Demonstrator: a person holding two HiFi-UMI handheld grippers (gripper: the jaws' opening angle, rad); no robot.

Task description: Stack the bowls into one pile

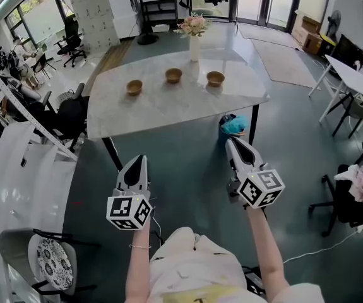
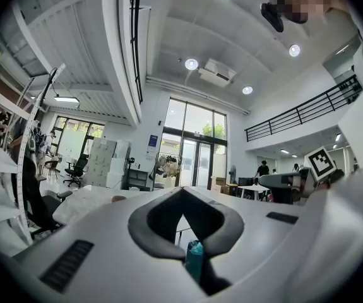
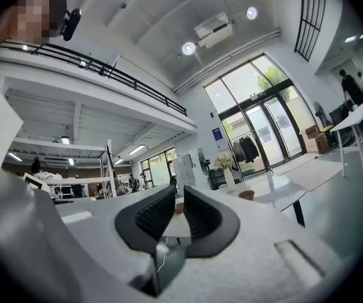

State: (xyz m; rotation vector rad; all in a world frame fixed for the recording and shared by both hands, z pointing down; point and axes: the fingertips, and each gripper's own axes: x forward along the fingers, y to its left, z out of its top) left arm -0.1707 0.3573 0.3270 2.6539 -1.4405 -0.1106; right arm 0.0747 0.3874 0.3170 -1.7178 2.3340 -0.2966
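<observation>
Three brown bowls stand apart in a row on the white marble table [image 1: 168,106]: the left bowl [image 1: 134,87], the middle bowl [image 1: 173,75] and the right bowl [image 1: 215,78]. Both grippers hang level over the floor in front of the table, well short of the bowls. My left gripper [image 1: 141,160] is shut with its tips meeting [image 2: 181,193] and nothing in it. My right gripper [image 1: 230,142] has only a narrow gap between its ribbed pads [image 3: 180,201] and holds nothing. In the right gripper view one bowl [image 3: 247,194] shows on the table's edge.
A white vase with flowers [image 1: 194,36] stands at the table's far side behind the bowls. A teal bundle [image 1: 235,125] lies under the table's near right corner. Office chairs [image 1: 348,194] stand to the right, and white tables [image 1: 17,169] to the left.
</observation>
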